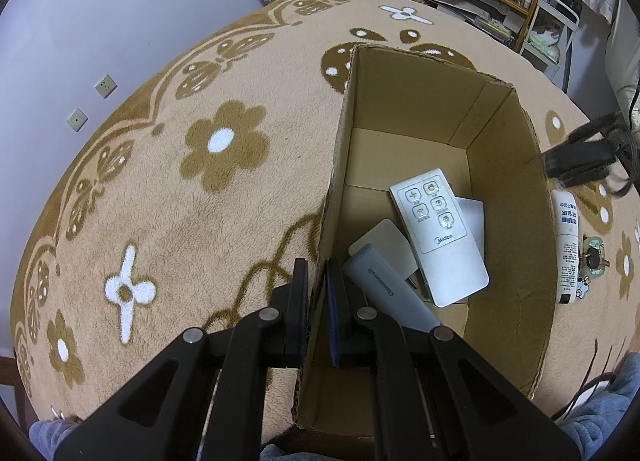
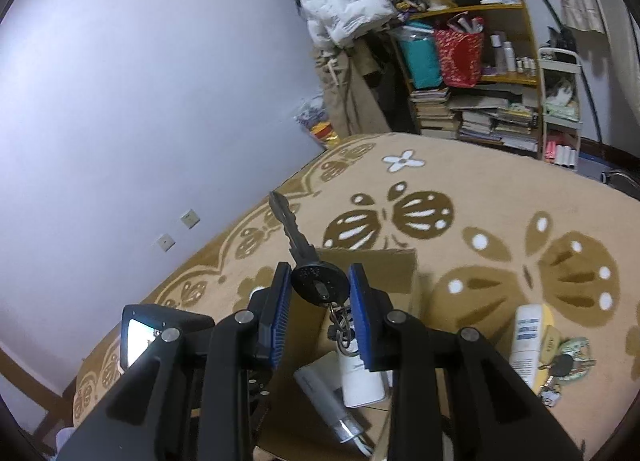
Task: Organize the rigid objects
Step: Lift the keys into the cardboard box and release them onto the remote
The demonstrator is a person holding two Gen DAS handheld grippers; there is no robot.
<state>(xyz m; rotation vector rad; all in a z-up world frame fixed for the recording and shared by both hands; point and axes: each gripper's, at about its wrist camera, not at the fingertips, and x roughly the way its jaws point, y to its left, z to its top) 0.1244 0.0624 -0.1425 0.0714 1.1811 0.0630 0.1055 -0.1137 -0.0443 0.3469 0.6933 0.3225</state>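
Observation:
My left gripper (image 1: pixel 318 293) is shut on the near left wall of an open cardboard box (image 1: pixel 500 189). Inside the box lie a white Midea remote (image 1: pixel 440 237), a grey-blue flat device (image 1: pixel 390 289) and a white card-like piece (image 1: pixel 380 239). My right gripper (image 2: pixel 320 293) is shut on the black head of a key (image 2: pixel 316 281), its blade pointing up and away, a key ring hanging below. It hovers above the box (image 2: pixel 384 269), over the remote (image 2: pixel 360 377). In the left wrist view the right gripper (image 1: pixel 576 157) shows blurred at the box's right rim.
A white tube (image 1: pixel 566 245) (image 2: pixel 528 341) and a second key with a charm (image 1: pixel 594 259) (image 2: pixel 564 365) lie on the tan flower-patterned blanket (image 1: pixel 180 201) right of the box. A wall lies to the left; cluttered shelves (image 2: pixel 472 73) stand behind.

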